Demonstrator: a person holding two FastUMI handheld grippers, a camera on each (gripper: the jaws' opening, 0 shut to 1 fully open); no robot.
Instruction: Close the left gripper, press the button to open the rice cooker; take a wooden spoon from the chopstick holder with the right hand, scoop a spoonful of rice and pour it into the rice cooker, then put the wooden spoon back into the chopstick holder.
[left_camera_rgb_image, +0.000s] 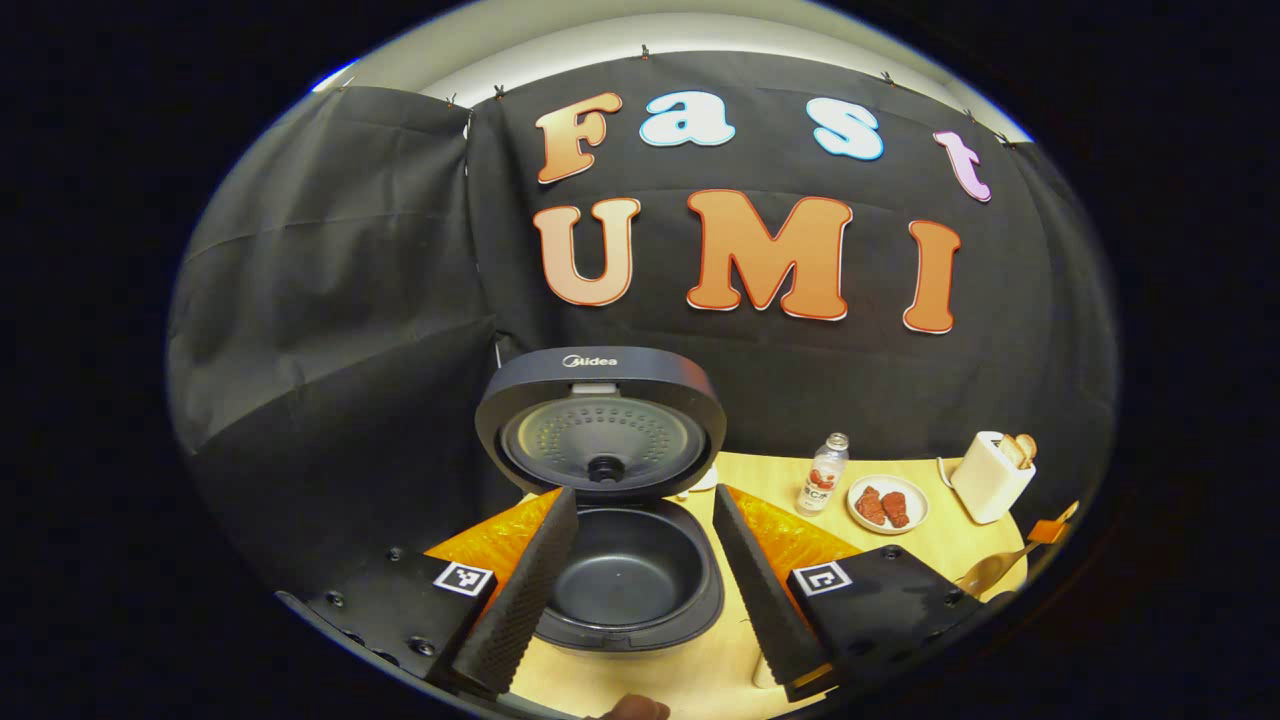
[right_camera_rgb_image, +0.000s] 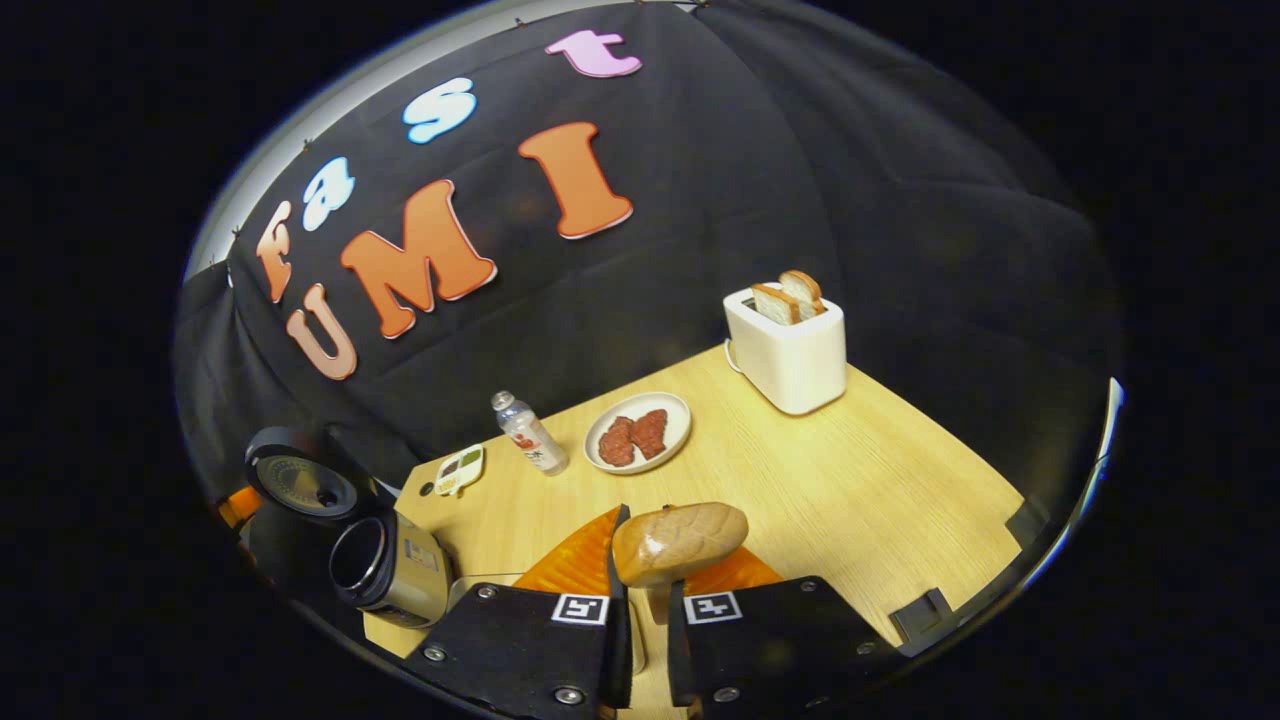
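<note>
The dark rice cooker stands open on the wooden table, its lid upright and its inner pot showing bare. My left gripper is open, just in front of the pot, with one finger on each side of it and nothing held. In the right gripper view the rice cooker lies far to the left. My right gripper is shut on the handle of the wooden spoon, whose bowl sticks up past the fingers. Whether the bowl carries rice I cannot tell. The wooden spoon also shows at the far right.
Behind the cooker stand a small bottle, a plate with red meat pieces, a small dish and a white toaster with bread. Black cloth walls off the back. The table edge runs along the right.
</note>
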